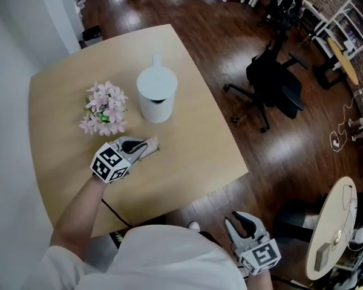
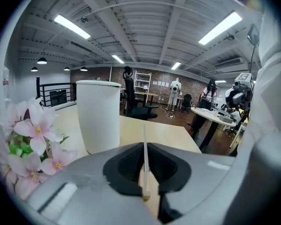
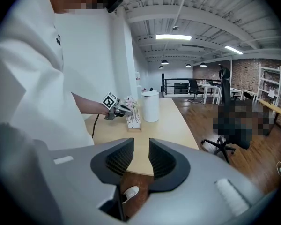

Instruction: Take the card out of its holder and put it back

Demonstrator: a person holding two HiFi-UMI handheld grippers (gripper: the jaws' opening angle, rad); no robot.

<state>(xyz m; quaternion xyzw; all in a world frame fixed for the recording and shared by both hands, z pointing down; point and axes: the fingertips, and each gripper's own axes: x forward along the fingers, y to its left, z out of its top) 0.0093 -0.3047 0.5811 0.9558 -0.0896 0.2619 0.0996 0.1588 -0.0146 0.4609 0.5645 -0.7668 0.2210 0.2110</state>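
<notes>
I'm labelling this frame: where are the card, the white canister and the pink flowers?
card (image 2: 144, 161), left gripper view, middle of its thin edge.
white canister (image 1: 156, 104), head view, its side wall.
pink flowers (image 1: 104, 109), head view, middle of the bunch.

Table (image 1: 193, 156): light tan wood grain. Floor (image 1: 230, 53): dark brown planks. Cylindrical container (image 1: 156, 95): plain white. Flowers (image 1: 104, 109): pale pink petals, yellow centres, green leaves. Left claw (image 1: 146, 145): grey shell, black ribbed pads, cube patterned with black-and-white square markers. Card (image 2: 144, 149): pale cream. Right claw (image 1: 239, 222): same grey shell, black pads and black-and-white marker pattern. Person's shirt (image 1: 163, 261): white. Office chair (image 1: 272, 86): black.
</notes>
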